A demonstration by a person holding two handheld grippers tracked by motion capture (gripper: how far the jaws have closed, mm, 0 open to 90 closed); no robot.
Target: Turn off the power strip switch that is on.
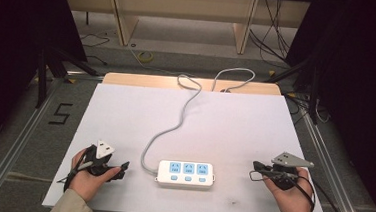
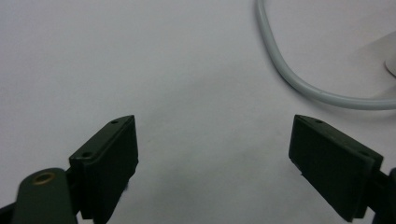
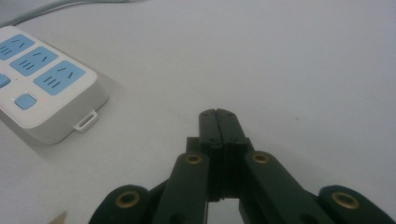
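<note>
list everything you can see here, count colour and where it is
power strip: 1, white with three blue sockets and three blue buttons, near-centre of the sheet between the grippers
cable: 1, light grey, runs from the strip's left end over the far table edge
sheet: 1, white, covering the table
table: 1, light wood, edge showing beyond the sheet
left gripper: 1, black, near-left, jaws wide apart, holding nothing
right gripper: 1, black, near-right, jaws closed, holding nothing

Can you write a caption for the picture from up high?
Two grippers, left and right, rest either side of a white power strip on a table.
</note>
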